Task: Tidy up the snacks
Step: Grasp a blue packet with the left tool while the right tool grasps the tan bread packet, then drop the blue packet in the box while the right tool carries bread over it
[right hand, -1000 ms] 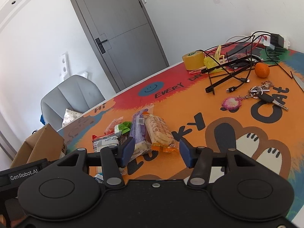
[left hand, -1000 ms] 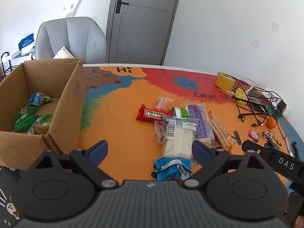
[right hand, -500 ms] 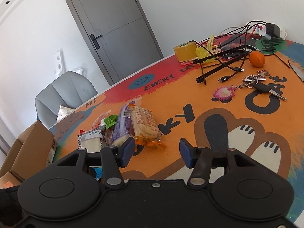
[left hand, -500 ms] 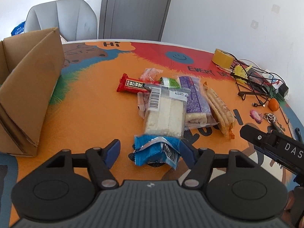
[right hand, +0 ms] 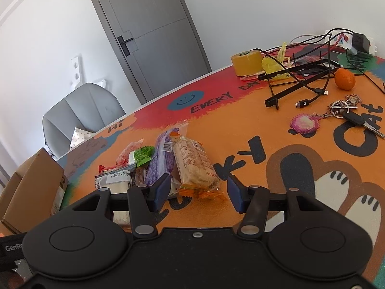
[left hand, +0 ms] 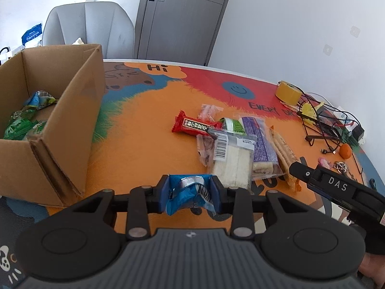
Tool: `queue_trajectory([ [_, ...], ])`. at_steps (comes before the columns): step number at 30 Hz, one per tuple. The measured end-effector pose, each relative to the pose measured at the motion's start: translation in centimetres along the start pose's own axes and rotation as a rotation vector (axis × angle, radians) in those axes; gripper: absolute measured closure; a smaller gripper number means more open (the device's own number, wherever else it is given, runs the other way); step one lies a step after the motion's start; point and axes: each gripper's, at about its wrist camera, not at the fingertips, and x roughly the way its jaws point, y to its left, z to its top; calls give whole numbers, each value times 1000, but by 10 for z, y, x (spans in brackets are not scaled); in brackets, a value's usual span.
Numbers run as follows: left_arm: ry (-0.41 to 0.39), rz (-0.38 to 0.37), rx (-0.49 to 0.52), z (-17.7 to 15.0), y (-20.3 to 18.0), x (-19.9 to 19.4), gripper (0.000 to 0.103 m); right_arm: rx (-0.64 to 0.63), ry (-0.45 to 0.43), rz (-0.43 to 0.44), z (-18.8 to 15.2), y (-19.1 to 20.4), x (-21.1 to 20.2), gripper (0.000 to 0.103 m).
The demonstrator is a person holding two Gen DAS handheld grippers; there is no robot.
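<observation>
On the cartoon-printed desk [left hand: 149,130], the left gripper [left hand: 190,193] is closing its jaws on a blue snack packet [left hand: 186,196], probably bound for the cardboard box [left hand: 72,125] off to their left; the right gripper [right hand: 198,193] is hovering half-open and empty, a biscuit pack [right hand: 192,166] just ahead of its jaws.

Both views are bright and evenly lit by soft daylight; the white walls look slightly washed out, and the source itself is not visible. Shadows are faint: a soft one lies beside the cardboard box [left hand: 72,125] on the orange mat [left hand: 149,144], and a dim patch under the snack pile [right hand: 168,166]. Fisheye distortion bends the grey door [right hand: 154,38] and the table edge, and dark vignetting clips the corners. Focus is sharp overall, without motion blur; the gripper bodies close to the lens read dark.
</observation>
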Motion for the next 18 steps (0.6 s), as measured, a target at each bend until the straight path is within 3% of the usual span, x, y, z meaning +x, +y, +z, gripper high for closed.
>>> queue_trajectory([
  [12,-27,18,-42,12,22,3,68,-16,35,-45,9,3,30,51],
  [16,-24,15,-49,12,23,3,68,-12,45,-41,4,0,28,67],
  [18,-25,14,-50,12,23,1,68,13,52,-22,2,-4,23,68],
])
